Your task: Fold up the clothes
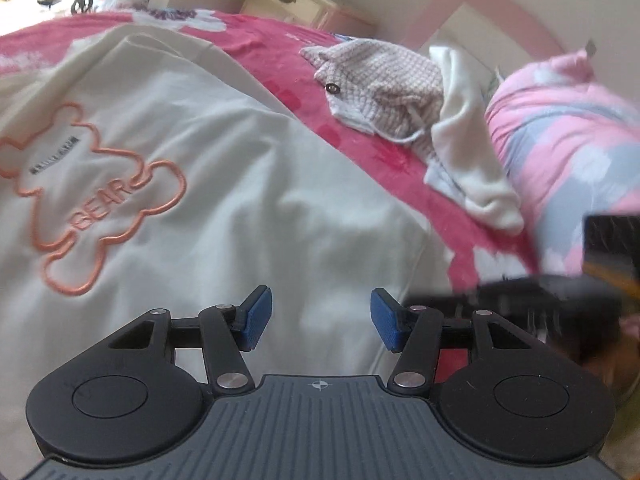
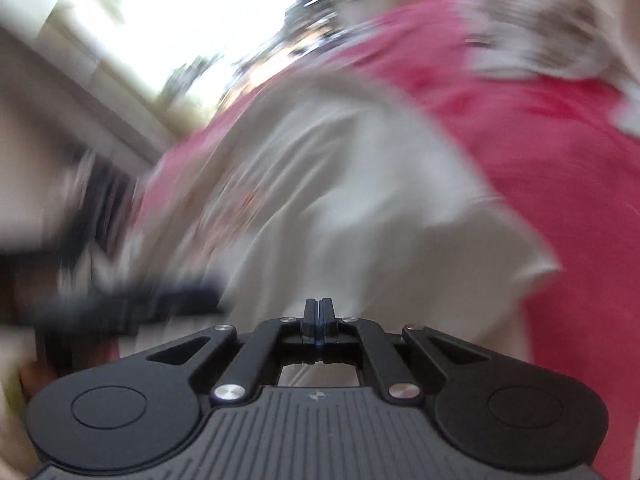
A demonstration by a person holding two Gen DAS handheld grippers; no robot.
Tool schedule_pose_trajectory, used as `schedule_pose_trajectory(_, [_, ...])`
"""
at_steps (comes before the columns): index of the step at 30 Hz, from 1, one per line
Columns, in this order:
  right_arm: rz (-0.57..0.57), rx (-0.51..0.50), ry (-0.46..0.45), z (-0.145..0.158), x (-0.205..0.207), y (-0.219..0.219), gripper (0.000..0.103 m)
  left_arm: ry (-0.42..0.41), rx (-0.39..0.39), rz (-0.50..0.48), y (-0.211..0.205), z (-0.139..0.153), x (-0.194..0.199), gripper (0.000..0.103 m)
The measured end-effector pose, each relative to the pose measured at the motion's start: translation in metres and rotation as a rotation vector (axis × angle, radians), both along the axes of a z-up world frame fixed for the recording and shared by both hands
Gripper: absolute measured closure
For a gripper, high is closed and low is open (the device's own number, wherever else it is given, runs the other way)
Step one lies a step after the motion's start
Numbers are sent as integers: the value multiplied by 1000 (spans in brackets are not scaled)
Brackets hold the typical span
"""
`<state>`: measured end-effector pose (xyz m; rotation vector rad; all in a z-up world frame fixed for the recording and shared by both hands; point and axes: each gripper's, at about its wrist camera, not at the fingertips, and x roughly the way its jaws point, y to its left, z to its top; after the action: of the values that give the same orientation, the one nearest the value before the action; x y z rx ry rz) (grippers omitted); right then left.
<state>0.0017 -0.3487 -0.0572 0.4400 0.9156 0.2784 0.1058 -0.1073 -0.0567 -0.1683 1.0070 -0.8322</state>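
Spread across the bed, the cream-white cotton T-shirt [image 1: 224, 184] with an orange embroidered bear outline [image 1: 86, 200] and the word BEAR stitched inside it lies on a bright pink floral bedspread [image 1: 360, 136], filling most of the left wrist view. Its cloth is softly rumpled, and one edge runs diagonally toward the lower right of that view.

The left gripper [image 1: 322, 318] hangs just above the shirt, its blue-padded fingers [image 1: 256, 320] spread apart with nothing between them; only white cloth shows through the gap. The right gripper [image 2: 319, 318] has its jaws pressed fully together, and no fabric shows between them. Its view is heavily smeared, but the same white shirt [image 2: 340, 200] lies ahead of it on the pink bedspread [image 2: 560, 140], with one short sleeve reaching toward the right.

Farther up the bed, a pinkish-beige checked knit garment with a dark button [image 1: 376, 88] lies crumpled, touching a white fleecy garment [image 1: 472, 140] beside it. Just right of those sits a padded quilt in pink, grey and white [image 1: 568, 160]. Against the wall behind the bed stands a cream bedside cabinet with a dark metal handle [image 1: 296, 0].
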Motion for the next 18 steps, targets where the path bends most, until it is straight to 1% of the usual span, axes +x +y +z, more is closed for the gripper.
schedule_pose_trajectory(1, [33,-22,-19,4,0,9,102,12,3,2,-2,-4,3,48])
schedule_pose_trajectory(2, [4,-13,-37,9,2,4,102,24,8,-1,-4,-8,5,48])
schedule_pose_trajectory(5, [-199,52,-70,18,21,-47,98,46,28,-16,-8,-20,3,48])
schedule_pose_trajectory(7, [-329,72,-30,10,38,-86,89,51,33,-19,-8,-27,0,48])
schedule_pose_trajectory(9, [-452,115,66,-6,47,-121,88,53,21,-13,-5,-29,-3,48])
schedule_pose_trajectory(12, [-578,177,191,-34,32,-145,88,54,4,-12,-2,-31,-3,48])
schedule_pose_trajectory(13, [-594,193,213,-41,22,-145,88,61,-4,-10,-1,-32,-2,48])
schedule_pose_trajectory(16, [-630,245,264,-57,-13,-137,87,84,-34,-9,3,-37,2,48])
schedule_pose_trajectory(18, [-668,311,262,-66,-40,-128,84,99,-57,-9,6,-40,5,48])
